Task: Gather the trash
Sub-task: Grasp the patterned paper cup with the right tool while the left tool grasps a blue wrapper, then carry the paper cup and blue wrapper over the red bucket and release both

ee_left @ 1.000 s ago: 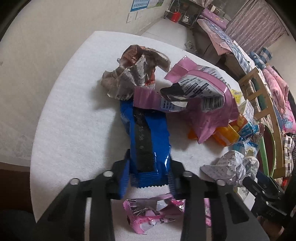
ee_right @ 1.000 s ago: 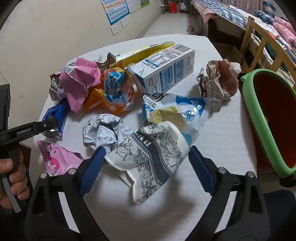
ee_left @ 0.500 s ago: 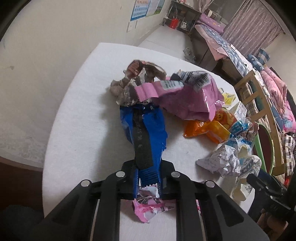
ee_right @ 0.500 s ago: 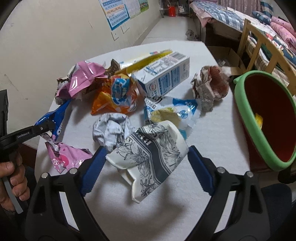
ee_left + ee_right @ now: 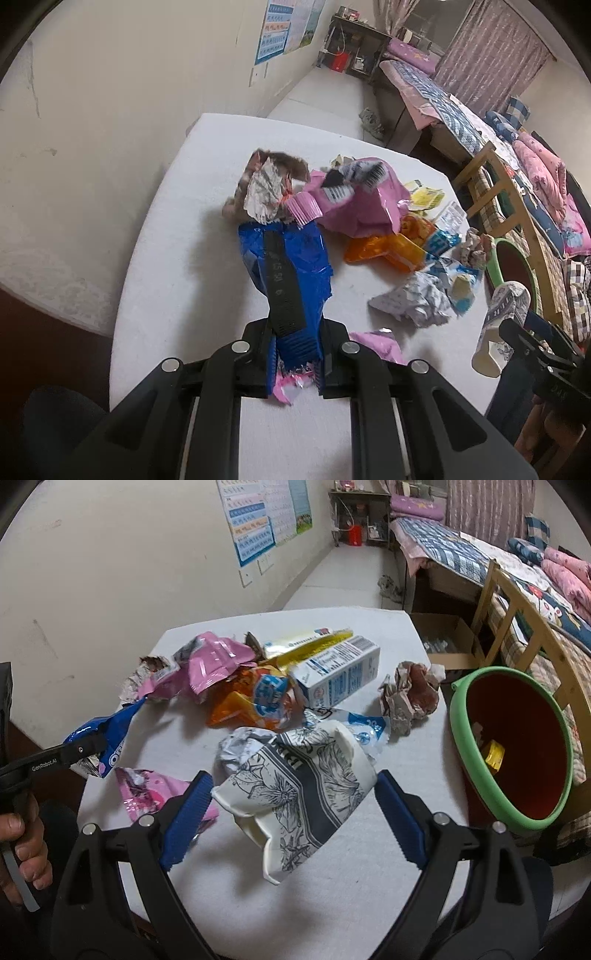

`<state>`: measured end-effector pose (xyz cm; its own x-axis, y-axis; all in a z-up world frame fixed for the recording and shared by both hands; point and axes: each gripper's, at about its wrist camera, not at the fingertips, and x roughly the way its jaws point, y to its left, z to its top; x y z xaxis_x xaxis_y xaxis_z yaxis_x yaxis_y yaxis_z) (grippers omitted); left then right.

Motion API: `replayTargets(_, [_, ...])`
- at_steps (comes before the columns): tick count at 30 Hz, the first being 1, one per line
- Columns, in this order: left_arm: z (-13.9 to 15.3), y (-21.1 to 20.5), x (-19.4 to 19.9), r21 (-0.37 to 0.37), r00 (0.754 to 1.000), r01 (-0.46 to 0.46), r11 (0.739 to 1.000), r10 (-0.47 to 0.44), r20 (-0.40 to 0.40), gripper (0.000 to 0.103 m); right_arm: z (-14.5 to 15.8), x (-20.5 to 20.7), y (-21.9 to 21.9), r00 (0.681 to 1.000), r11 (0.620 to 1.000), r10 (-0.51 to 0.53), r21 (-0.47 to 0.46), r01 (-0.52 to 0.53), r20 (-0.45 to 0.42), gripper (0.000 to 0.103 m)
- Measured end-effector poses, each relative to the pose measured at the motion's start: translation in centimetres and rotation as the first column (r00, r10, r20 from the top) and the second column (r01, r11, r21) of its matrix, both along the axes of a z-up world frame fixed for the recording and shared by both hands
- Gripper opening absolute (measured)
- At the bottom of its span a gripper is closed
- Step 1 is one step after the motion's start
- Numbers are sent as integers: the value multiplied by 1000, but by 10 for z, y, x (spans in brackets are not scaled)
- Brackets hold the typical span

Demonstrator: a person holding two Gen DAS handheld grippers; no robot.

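My left gripper (image 5: pixel 294 356) is shut on a blue Oreo wrapper (image 5: pixel 286 271) and holds it lifted above the white table (image 5: pixel 192 229); the wrapper also shows in the right wrist view (image 5: pixel 110 734). My right gripper (image 5: pixel 291 812) is shut on a crushed white paper cup with dark floral print (image 5: pixel 299 786), held above the table; the cup also shows in the left wrist view (image 5: pixel 498 325). A green-rimmed red bin (image 5: pixel 517 738) stands off the table's right edge with a yellow scrap inside.
Trash lies on the table: a pink bag (image 5: pixel 210 661), an orange wrapper (image 5: pixel 251 701), a milk carton (image 5: pixel 340 672), crumpled brown paper (image 5: pixel 413 690), a crumpled white ball (image 5: pixel 240 746), a small pink wrapper (image 5: pixel 147 794). A wooden bed frame (image 5: pixel 517 602) stands behind the bin.
My left gripper closed on the blue wrapper and lifted it off the table. My right gripper rose with the cup in it.
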<state>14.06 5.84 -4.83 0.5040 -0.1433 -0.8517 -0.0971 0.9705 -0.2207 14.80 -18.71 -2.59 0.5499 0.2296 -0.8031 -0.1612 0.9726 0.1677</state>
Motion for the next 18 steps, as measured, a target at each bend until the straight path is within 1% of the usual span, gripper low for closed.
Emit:
replayTargets(5, [21,-8,-15,4,999,18,1000,-18,33,12,11,-11,0,999,1000,2,6,-3,32,87])
replayTargets(7, [27,-9,-18,-47,999,34,998,-32,40,12,14,-15,-3,999,1000,-2,13,1,40,87])
replayTargets(8, [25,-9,-18,-65,999,36,997,-34,28,12,16,-16,-4,999,1000,-5,16,4,45,87])
replayTargets(9, [22,-9,-17,-79,999,37,996,-38,-3,12,17,-18,-5,999,1000,-6,17,5,50,87])
replayTargets(11, [21,-18,-20,-51,997,68,996,-69,-16,12,21,-21,-8,998,1000,-9,20,8,60,87])
replayTargets(15, [12,-33,-27,-85,989,128,988,-133,-65,12,29,-28,-12,997,1000,-14,17,13,80,87])
replayTargets(16, [8,-37,-28,-86,986,137,987,-144,-84,12,31,-29,-14,996,1000,-17,18,16,84,87])
replayTargets(18, [4,-45,-33,-63,984,145,987,-151,-98,12,33,-32,-17,996,1000,-20,14,19,90,87])
